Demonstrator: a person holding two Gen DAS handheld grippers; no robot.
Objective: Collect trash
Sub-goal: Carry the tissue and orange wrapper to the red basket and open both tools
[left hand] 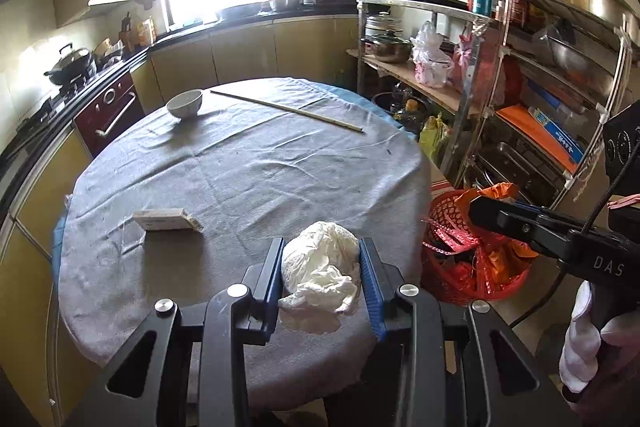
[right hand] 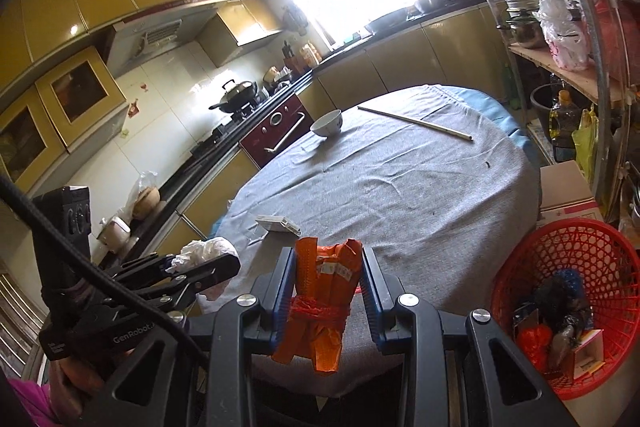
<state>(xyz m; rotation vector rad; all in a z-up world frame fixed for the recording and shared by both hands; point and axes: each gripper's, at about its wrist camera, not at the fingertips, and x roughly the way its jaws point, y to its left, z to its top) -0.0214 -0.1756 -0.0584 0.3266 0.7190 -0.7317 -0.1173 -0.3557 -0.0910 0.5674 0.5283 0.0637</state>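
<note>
My left gripper point(left hand: 322, 259) is shut on a crumpled white tissue point(left hand: 320, 275), held above the near edge of the round table point(left hand: 240, 167). The same tissue point(right hand: 204, 251) shows at the left of the right wrist view, in the left gripper point(right hand: 208, 265). My right gripper point(right hand: 328, 259) is shut on an orange wrapper point(right hand: 320, 303) bound with red string. In the left wrist view that gripper point(left hand: 480, 205) hangs over the red mesh basket point(left hand: 444, 227). The basket point(right hand: 572, 267) stands right of the table and holds several scraps.
On the grey cloth lie a flat white box point(left hand: 166, 219), a white bowl point(left hand: 185, 103) and a pair of chopsticks point(left hand: 286, 109). A metal shelf rack point(left hand: 500, 87) with pots stands at the right. A cardboard box point(right hand: 566, 193) sits behind the basket. Counters and a stove line the left wall.
</note>
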